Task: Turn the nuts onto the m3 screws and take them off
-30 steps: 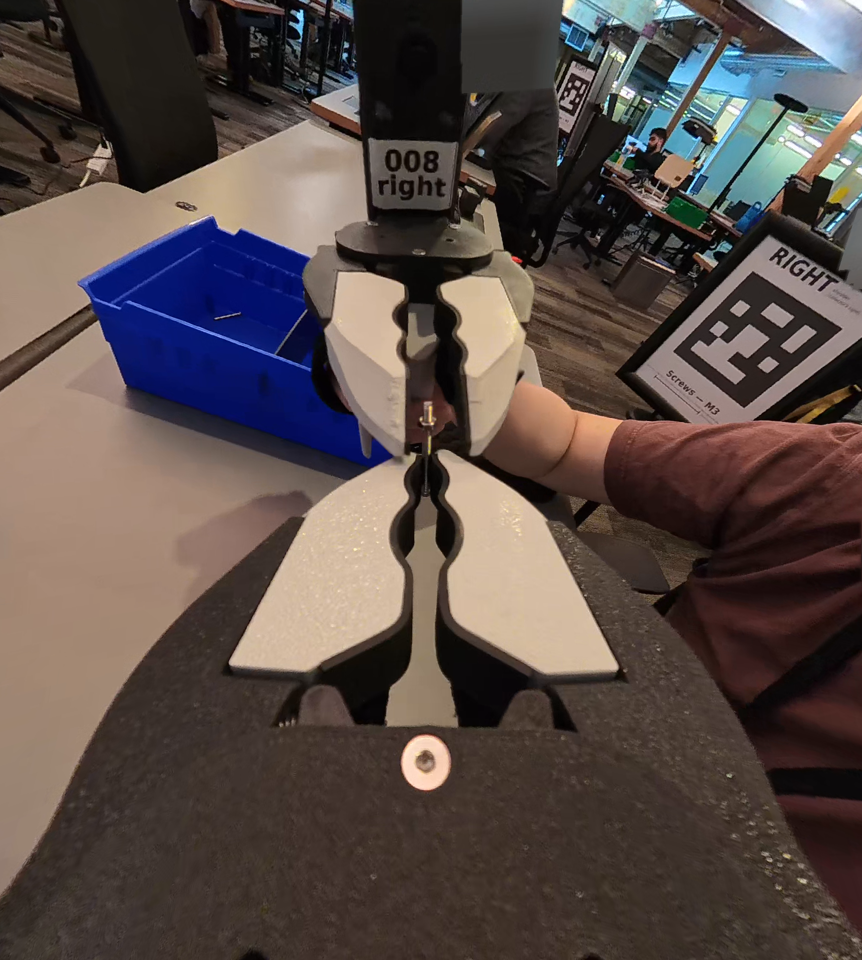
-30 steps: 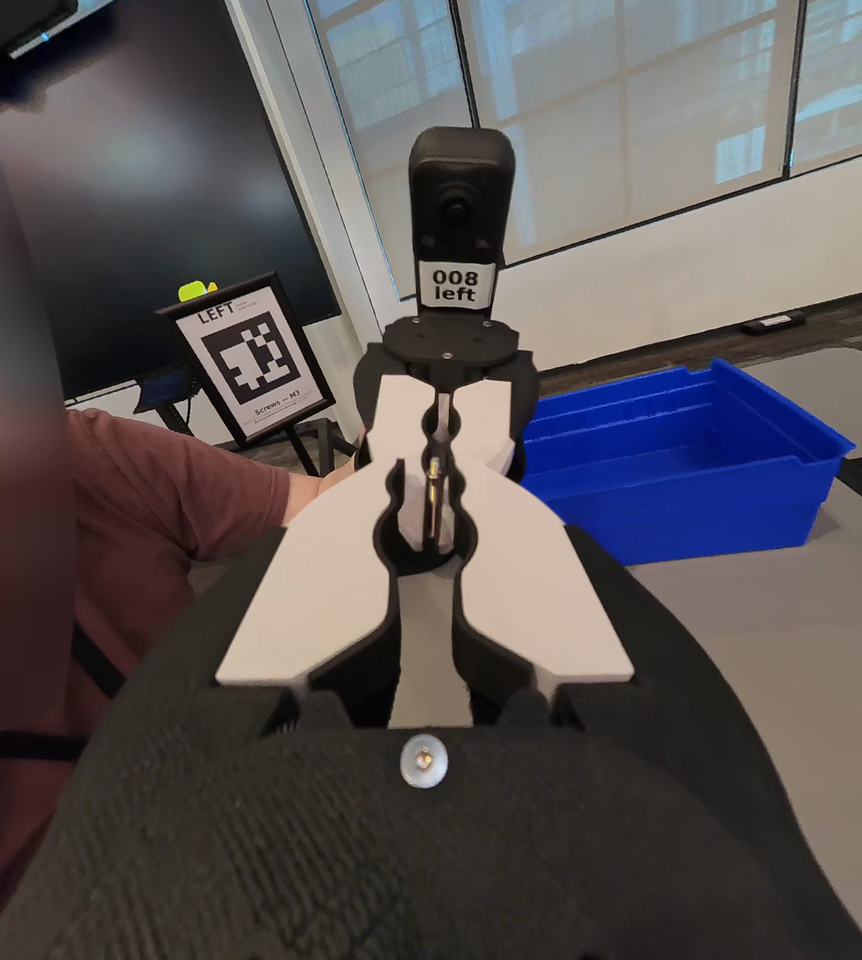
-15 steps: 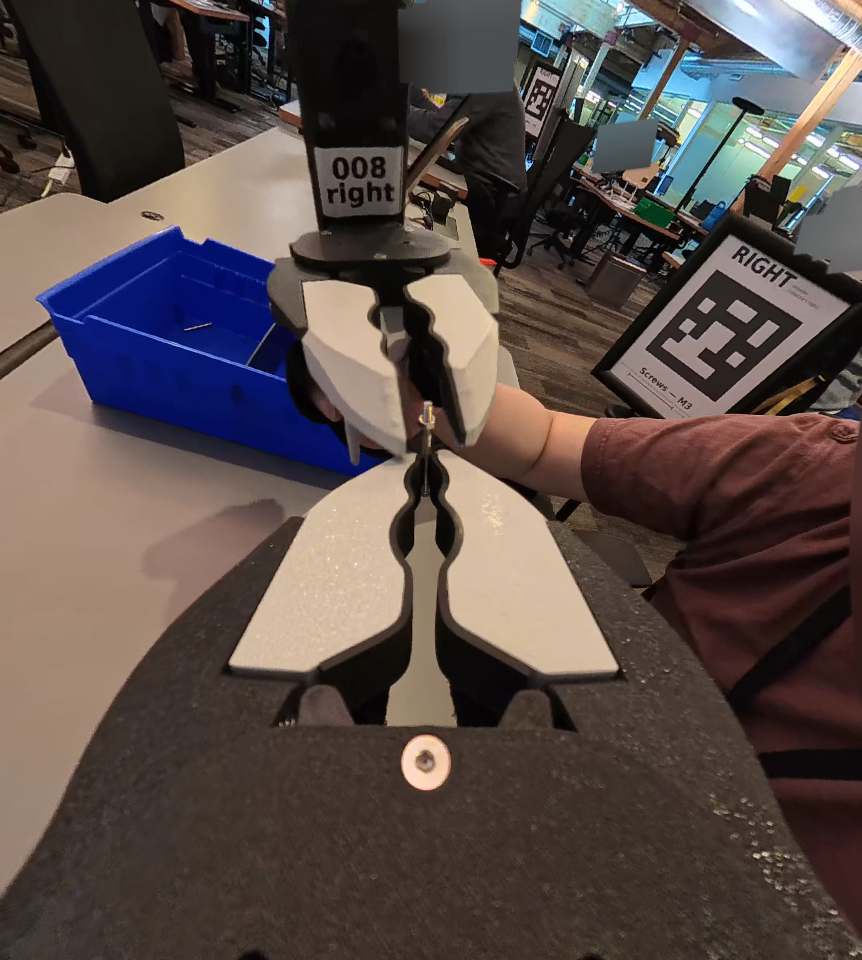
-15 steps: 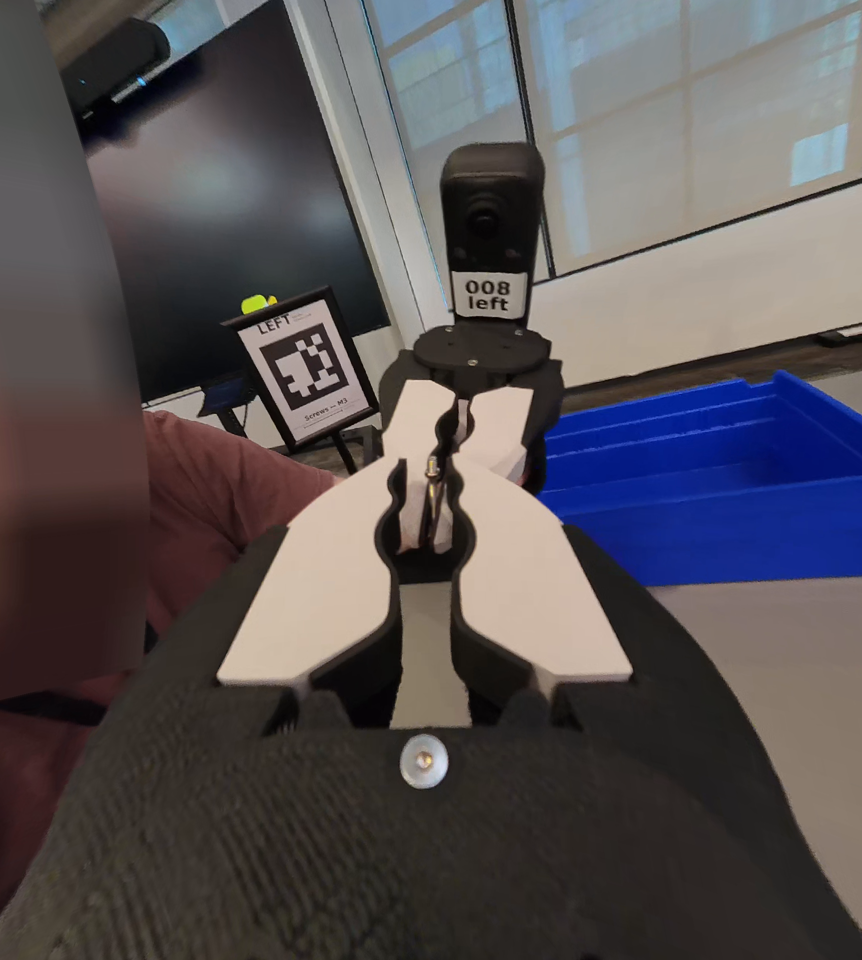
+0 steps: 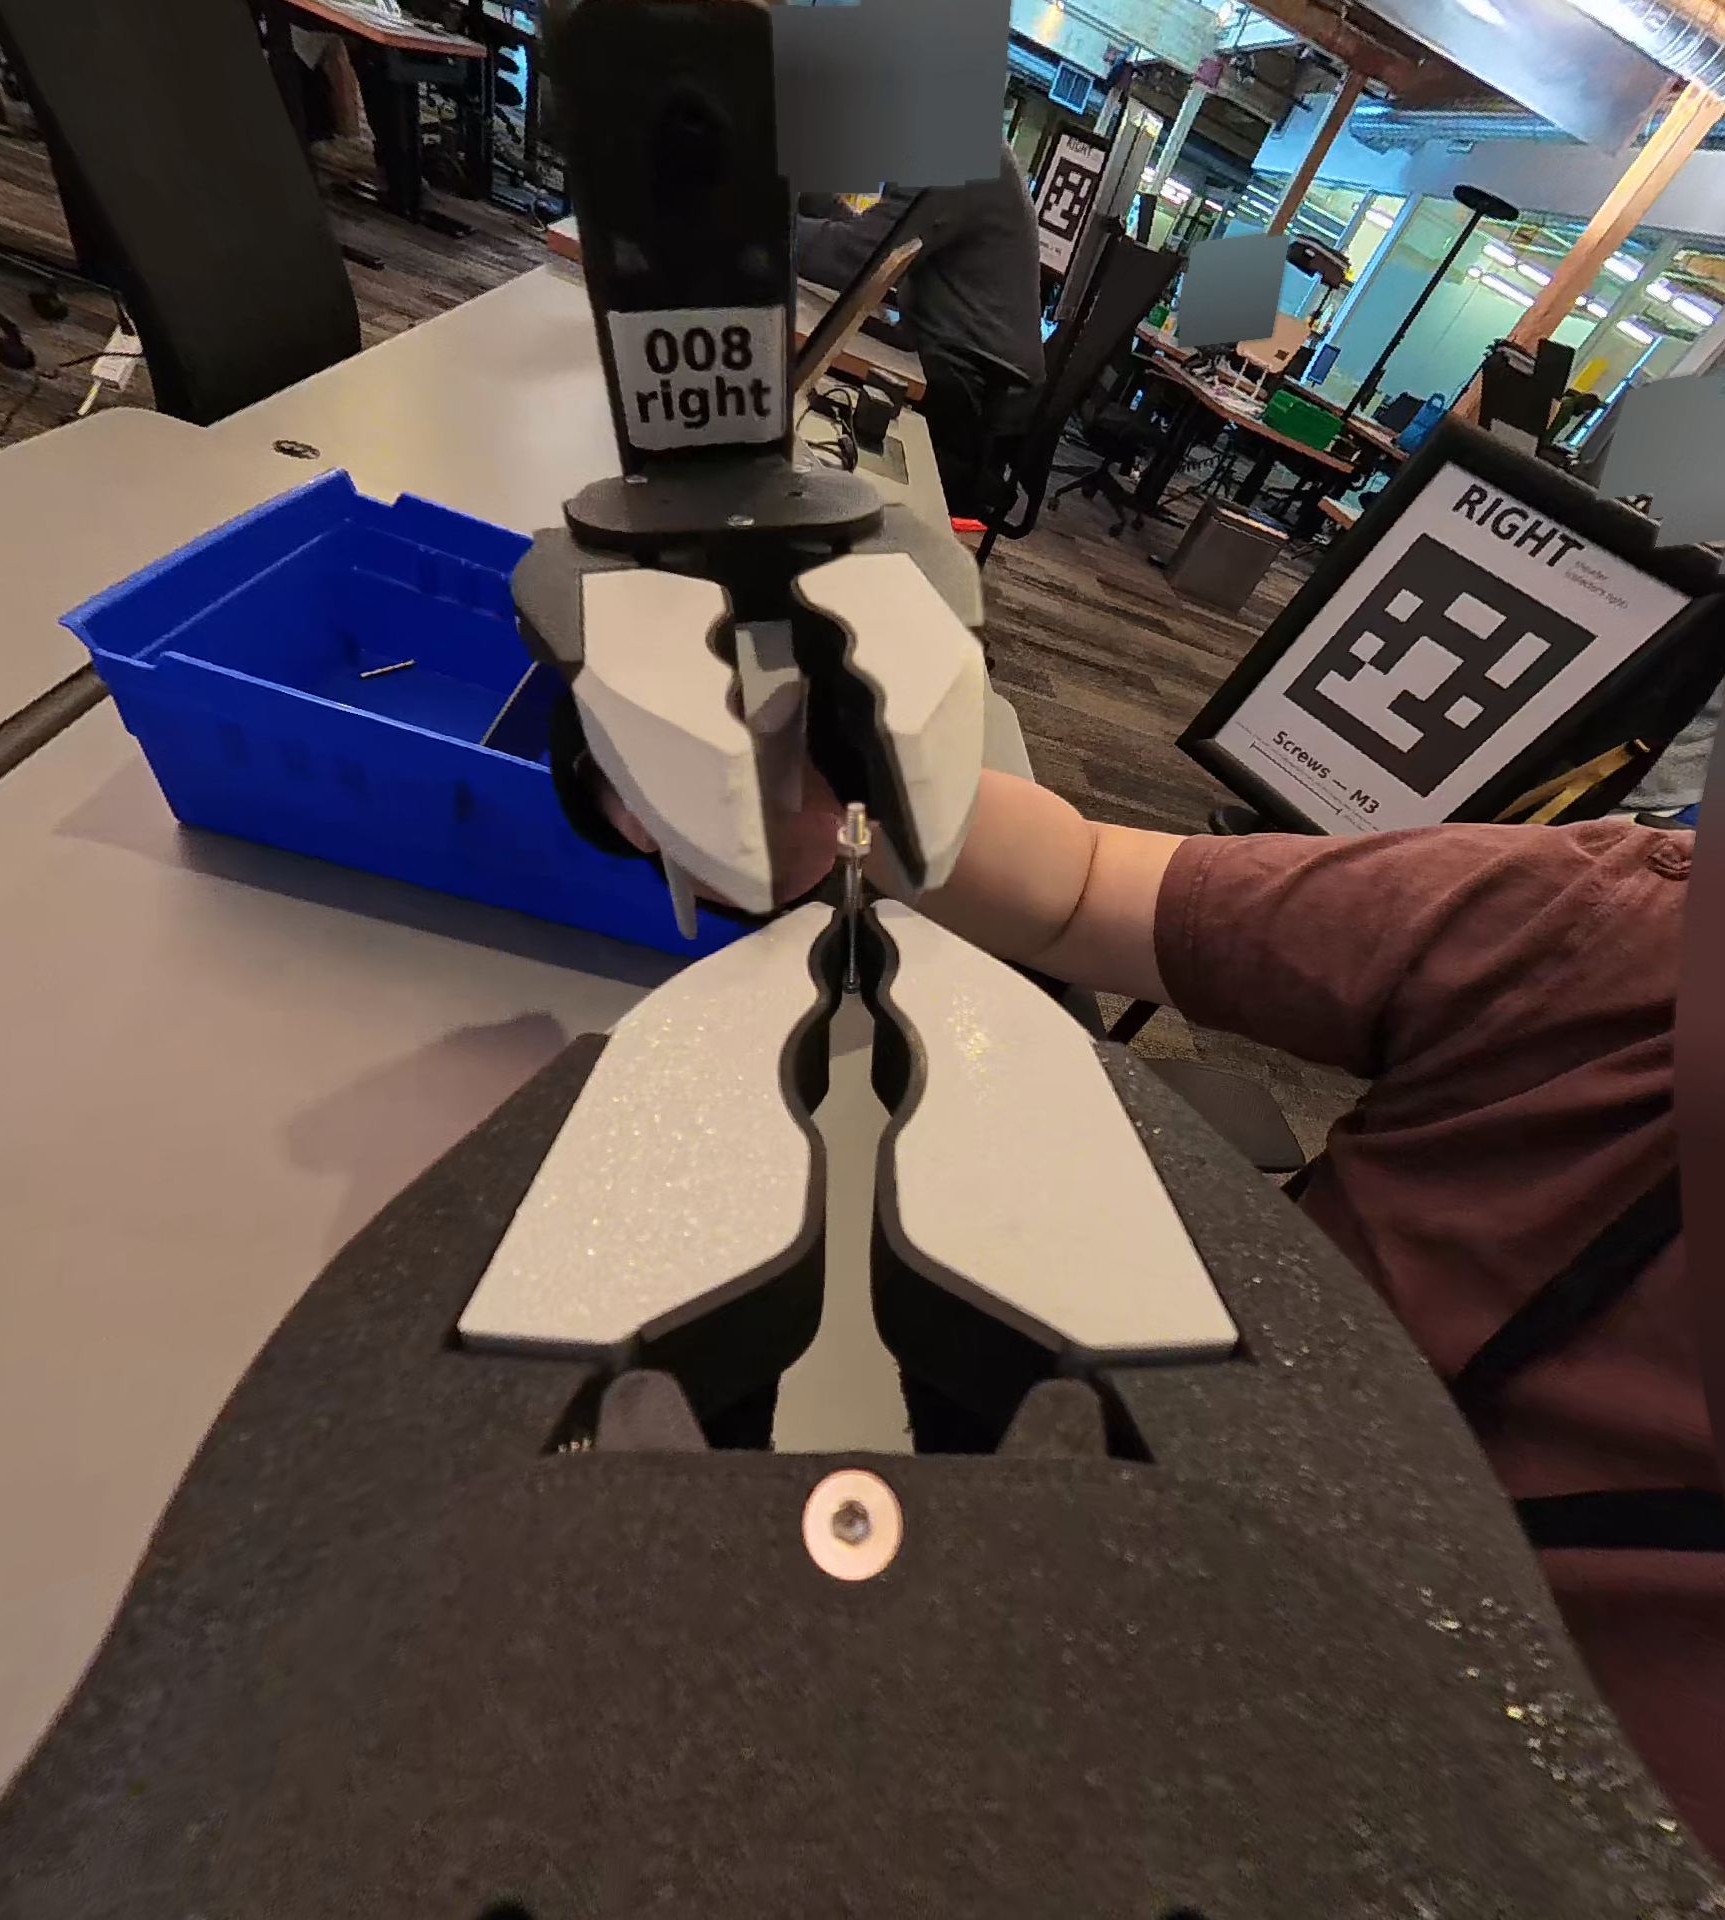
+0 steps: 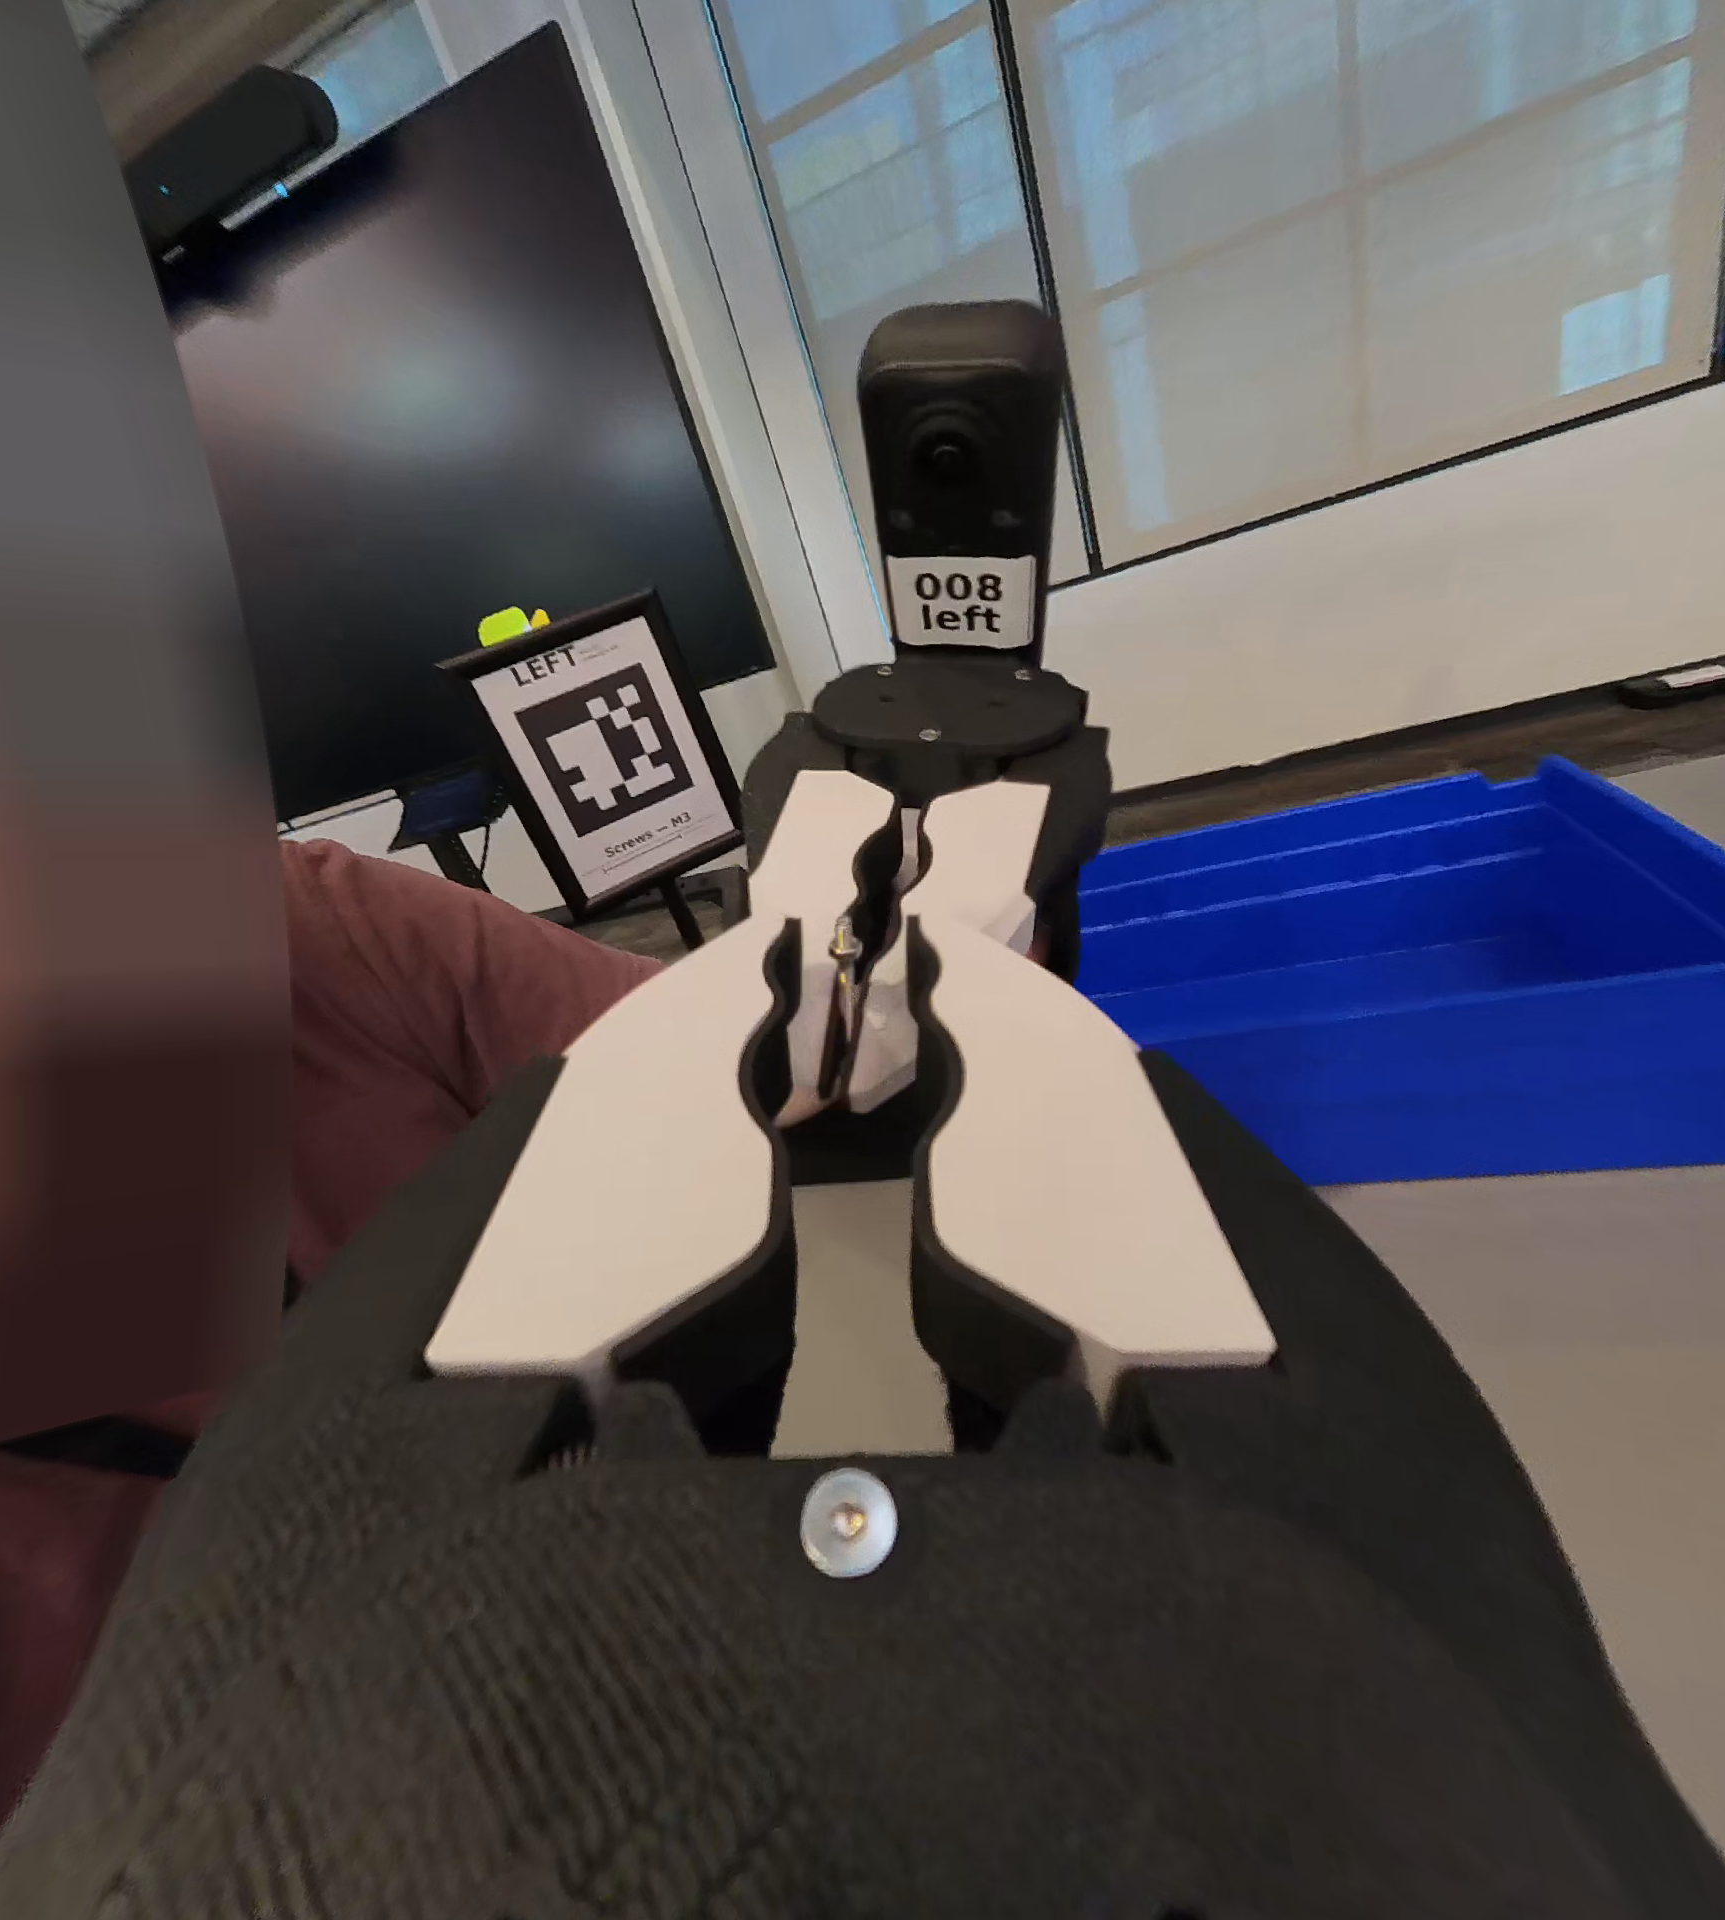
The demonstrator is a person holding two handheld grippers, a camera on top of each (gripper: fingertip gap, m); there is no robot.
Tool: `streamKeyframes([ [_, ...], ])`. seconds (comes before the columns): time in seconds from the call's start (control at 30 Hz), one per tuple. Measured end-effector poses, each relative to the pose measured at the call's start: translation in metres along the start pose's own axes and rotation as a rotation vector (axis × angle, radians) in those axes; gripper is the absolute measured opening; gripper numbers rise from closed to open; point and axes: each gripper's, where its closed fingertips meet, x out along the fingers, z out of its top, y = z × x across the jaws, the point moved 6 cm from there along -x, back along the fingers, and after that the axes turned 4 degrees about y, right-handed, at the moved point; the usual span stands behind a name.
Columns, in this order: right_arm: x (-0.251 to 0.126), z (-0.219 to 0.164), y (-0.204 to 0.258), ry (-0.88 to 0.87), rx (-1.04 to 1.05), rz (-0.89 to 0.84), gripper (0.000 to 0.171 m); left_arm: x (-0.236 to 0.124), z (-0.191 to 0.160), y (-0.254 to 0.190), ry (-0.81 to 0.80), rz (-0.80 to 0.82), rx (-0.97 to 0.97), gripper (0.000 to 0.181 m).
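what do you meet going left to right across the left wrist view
blue bin → loose screw lying inside it → right tongs → framed marker sign

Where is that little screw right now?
The screw stands upright in the left gripper, shut on its lower end, in mid-air just right of the blue bin. A nut sits near its top, between the right gripper's open fingers.

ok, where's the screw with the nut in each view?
Left wrist view: screw at centre, upright, pinched at the left claw tips, nut at its far end.
Right wrist view: same screw just above centre, between the right claw tips, which look parted.
Shared landmark: blue bin on the grey table.
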Motion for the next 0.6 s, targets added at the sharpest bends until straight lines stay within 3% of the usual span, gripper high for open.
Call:
streamKeyframes([
  [0.23, -0.018, 0.005, -0.011, -0.042, 0.032, -0.029, 0.019, -0.004, 0.003, -0.002, -0.014, 0.018, 0.017, 0.002],
  [0.47, 0.004, -0.001, 0.002, 0.021, -0.039, -0.034, 0.026, -0.001, 0.001, -0.001, -0.003, 0.019, 0.015, 0.002],
  [0.6, -0.006, 0.001, -0.005, 0.004, -0.02, -0.049, 0.029, -0.001, 0.003, -0.003, -0.009, 0.042, 0.033, 0.002],
])
